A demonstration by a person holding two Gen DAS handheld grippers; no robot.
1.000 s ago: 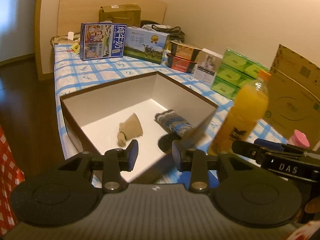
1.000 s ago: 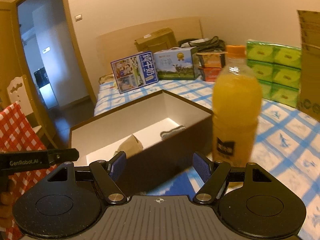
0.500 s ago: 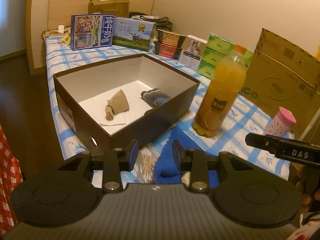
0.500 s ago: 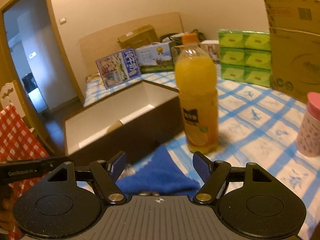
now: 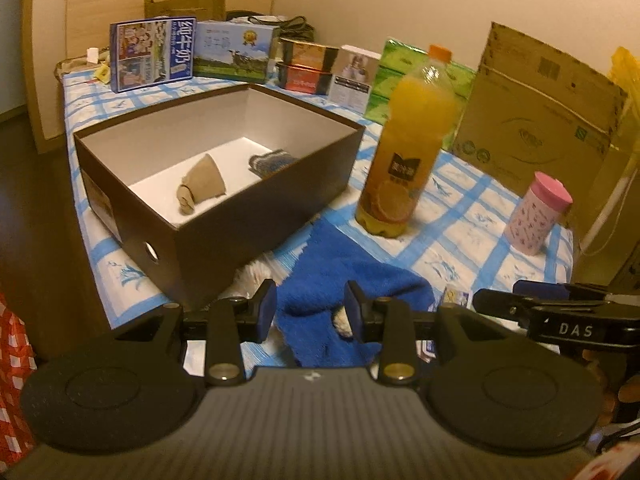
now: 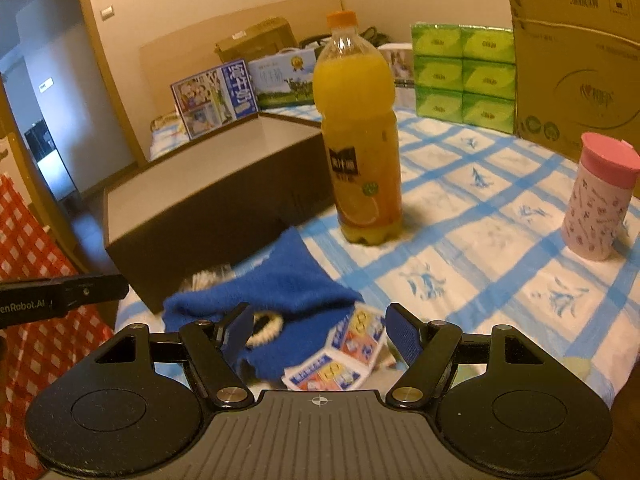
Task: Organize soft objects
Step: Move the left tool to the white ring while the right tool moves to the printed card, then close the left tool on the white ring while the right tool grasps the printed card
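Hovering with jaws apart and empty, the left gripper and right gripper flank a rumpled blue fleece cloth just ahead, touching the brown cardboard box's near wall.

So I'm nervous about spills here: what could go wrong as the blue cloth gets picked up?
The orange juice bottle stands close behind the blue cloth; a swinging right gripper could topple it. The cloth partly covers a small printed packet, which may drag along.
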